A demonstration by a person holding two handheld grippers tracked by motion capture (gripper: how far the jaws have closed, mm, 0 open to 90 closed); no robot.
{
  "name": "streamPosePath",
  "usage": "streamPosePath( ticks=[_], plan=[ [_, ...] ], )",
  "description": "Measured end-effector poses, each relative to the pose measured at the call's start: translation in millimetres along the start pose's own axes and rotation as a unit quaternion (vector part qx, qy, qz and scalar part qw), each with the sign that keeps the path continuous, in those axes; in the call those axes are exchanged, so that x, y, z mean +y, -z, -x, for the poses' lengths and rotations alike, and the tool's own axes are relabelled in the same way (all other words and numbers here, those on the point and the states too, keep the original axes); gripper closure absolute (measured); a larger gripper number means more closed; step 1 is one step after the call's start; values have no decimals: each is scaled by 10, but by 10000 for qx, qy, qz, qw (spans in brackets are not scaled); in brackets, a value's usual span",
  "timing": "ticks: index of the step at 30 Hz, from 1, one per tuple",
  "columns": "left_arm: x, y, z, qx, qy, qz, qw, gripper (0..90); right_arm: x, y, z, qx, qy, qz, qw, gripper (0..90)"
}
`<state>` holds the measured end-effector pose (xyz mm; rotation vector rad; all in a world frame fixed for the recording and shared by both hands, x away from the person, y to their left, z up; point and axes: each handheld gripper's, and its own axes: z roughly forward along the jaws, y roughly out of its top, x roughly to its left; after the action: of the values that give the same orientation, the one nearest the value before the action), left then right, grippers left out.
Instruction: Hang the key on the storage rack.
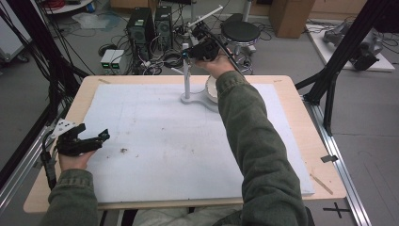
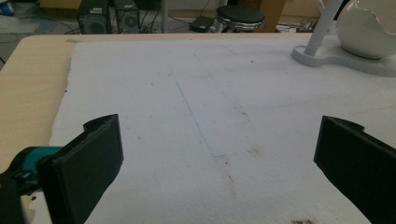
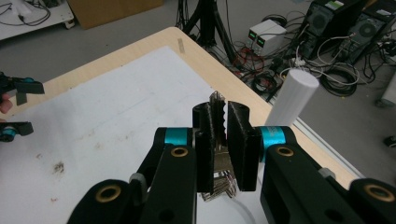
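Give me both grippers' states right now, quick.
Left gripper: open, jaws wide apart over the white mat, holding nothing.
Right gripper: shut on a key, raised beside the white post.

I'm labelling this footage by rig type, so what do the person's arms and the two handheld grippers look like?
Both forearms wear olive-green sleeves. The left gripper and right gripper are black, with flat ribbed black jaws, teal collars and brass-coloured pivot rivets. A black cable trails from the left one, which also carries a grey three-cornered plate.
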<state>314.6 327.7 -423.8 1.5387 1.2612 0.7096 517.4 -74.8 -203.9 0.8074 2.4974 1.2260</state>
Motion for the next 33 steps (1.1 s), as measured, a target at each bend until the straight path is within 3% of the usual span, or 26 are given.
streamPosePath(
  ticks=[5, 15, 22, 33],
  plan=[
    [1, 5, -9, 18, 14, 13, 10000, 18, 51, -90, 1, 43, 15, -58, 10000, 813],
    [1, -2, -19, 29, 20, 28, 10000, 18, 14, -237, 115, -104, -151, -134, 9997, 813],
    [0, -7, -19, 23, 14, 19, 10000, 18, 7, -272, 184, -237, -213, 89, 9995, 813],
    [0, -7, -15, 26, -4, 9, 10000, 18, -9, -376, 195, -345, -270, 83, 9990, 812]
  ],
)
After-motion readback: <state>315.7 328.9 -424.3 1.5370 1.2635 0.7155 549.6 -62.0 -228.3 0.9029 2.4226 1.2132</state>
